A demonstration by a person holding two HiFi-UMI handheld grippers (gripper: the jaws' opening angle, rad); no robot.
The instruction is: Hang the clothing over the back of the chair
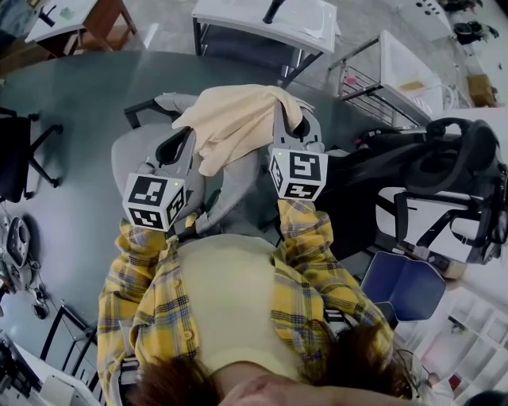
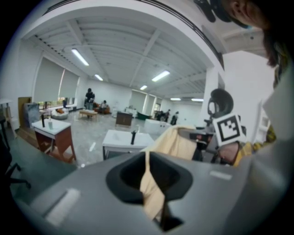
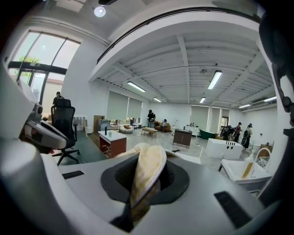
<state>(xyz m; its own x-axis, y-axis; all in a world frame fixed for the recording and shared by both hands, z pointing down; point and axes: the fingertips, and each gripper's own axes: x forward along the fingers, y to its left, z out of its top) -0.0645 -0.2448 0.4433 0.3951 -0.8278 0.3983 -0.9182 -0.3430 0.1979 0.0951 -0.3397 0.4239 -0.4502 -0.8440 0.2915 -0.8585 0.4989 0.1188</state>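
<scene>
Head view: a person in a yellow plaid shirt [image 1: 305,277] holds both grippers out in front, each with its marker cube facing the camera; the left gripper [image 1: 184,147] and the right gripper [image 1: 287,127] stand side by side, and the cream clothing [image 1: 238,119] lies bunched across their front ends, sagging between them; below them is the light grey chair [image 1: 127,151] with a dark armrest, and whether the cloth touches it cannot be told; the floor is a grey-green carpet [image 1: 79,87]; a black office chair [image 1: 16,155] stands well apart at the left edge, another dark chair [image 1: 456,158] at the right, and a white table [image 1: 262,20] at the top.

Left gripper view: the jaws are closed on a narrow strip of the clothing, pinched at their meeting line; from there the fabric rises and spreads toward the right, where the right gripper's marker cube shows just beyond it; farther off are a white table, a red-brown table [image 2: 53,133] and, far back in the hall, a few people [image 2: 89,96].

Right gripper view: the jaws are clamped on a thick fold of the clothing, which bulges up in a rounded loop above the grip; behind it lies an open hall with ceiling strip lights [image 3: 215,79].
</scene>
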